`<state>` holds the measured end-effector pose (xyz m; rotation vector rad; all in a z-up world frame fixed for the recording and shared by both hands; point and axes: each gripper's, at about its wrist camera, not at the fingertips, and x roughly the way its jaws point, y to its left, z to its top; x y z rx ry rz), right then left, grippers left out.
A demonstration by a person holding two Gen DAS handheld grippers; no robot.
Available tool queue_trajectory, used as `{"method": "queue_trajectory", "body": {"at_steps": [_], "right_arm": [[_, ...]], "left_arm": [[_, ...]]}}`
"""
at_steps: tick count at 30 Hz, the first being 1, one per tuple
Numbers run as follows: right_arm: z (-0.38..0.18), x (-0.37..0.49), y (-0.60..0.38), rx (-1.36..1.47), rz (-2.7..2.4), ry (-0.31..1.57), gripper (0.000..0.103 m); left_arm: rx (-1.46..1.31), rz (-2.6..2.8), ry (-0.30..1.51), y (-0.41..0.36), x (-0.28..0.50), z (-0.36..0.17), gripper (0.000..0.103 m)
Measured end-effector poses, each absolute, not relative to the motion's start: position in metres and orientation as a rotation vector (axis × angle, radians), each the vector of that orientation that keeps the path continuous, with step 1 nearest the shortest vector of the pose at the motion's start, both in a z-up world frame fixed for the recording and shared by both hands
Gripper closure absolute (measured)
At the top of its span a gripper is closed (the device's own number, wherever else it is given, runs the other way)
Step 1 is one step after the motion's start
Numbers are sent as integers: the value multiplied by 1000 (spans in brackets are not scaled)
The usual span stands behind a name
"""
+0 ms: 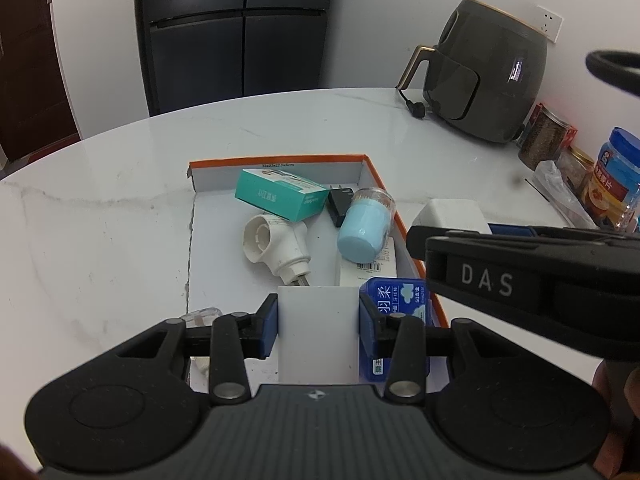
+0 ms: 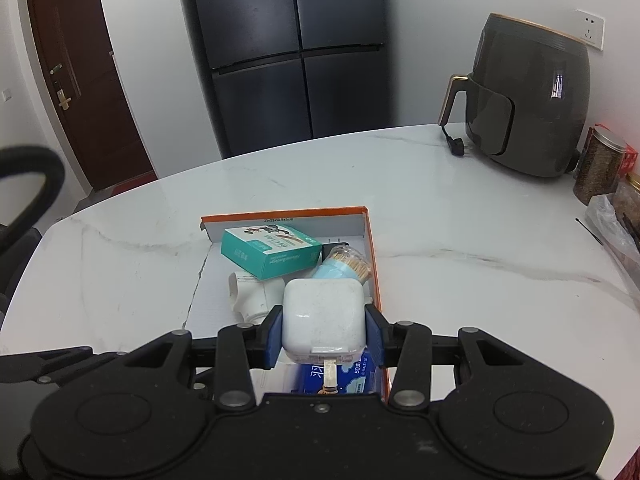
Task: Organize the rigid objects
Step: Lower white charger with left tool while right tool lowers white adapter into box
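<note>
An orange-rimmed cardboard box [image 1: 280, 160] lies open on the white marble table, also in the right wrist view [image 2: 288, 213]. Inside lie a teal carton [image 1: 280, 196], a white socket adapter [image 1: 276, 246], a black plug [image 1: 340, 206], a light-blue toothpick jar [image 1: 366, 226] and a blue floss box [image 1: 400, 300]. My left gripper [image 1: 318, 326] is shut on a flat white block [image 1: 318, 332] over the box's near end. My right gripper [image 2: 324, 336] is shut on a white charger [image 2: 324, 320] with its prongs pointing back at the camera, held above the box's right side.
A dark grey air fryer [image 1: 488, 76] stands at the back right with its plug on the table. Jars and a plastic bag [image 1: 560, 184] crowd the right edge. A dark fridge [image 2: 288, 52] and a brown door [image 2: 76, 80] are behind the table.
</note>
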<state>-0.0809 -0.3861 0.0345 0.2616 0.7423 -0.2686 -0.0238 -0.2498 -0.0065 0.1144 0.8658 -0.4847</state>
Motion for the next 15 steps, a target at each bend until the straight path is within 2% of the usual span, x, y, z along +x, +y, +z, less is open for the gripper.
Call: {"method": "queue_trajectory", "body": {"at_steps": [15], "right_arm": [[32, -75, -395, 268, -254, 742, 52]], "left_arm": [[116, -483, 856, -260, -17, -7, 62]]}}
